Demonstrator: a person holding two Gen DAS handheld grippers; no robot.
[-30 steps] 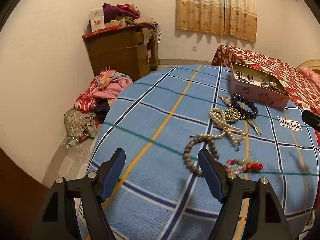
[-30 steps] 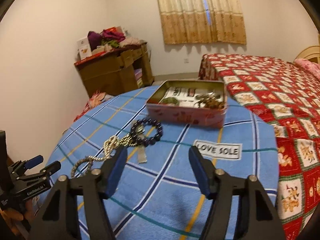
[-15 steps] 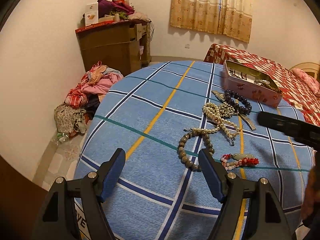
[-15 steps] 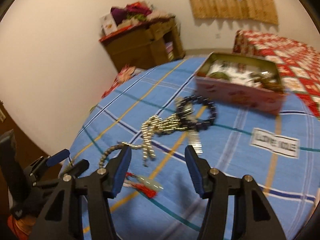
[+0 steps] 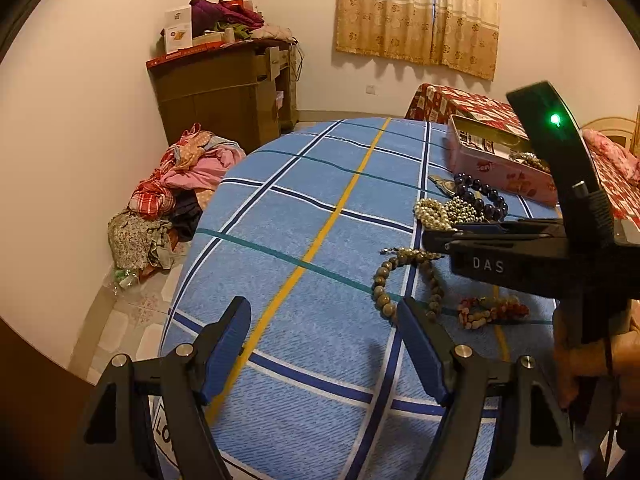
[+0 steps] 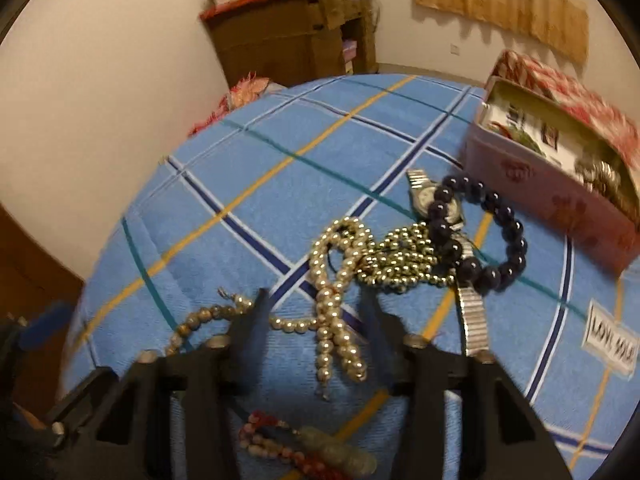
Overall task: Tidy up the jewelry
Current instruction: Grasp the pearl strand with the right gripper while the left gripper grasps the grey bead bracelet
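A: Where is the jewelry?
B: On the blue plaid cloth [image 6: 248, 216]: a pearl-white bead necklace [image 6: 336, 280] lies beside a dark round-bead bracelet [image 6: 484, 236], near the open pink tin box [image 6: 548, 196].
A: And the grippers?
B: The right gripper [image 6: 316, 312] is closing its jaws around the pearl strand, pads not yet pressing. The left gripper [image 5: 324, 344] is wide apart, holding nothing.
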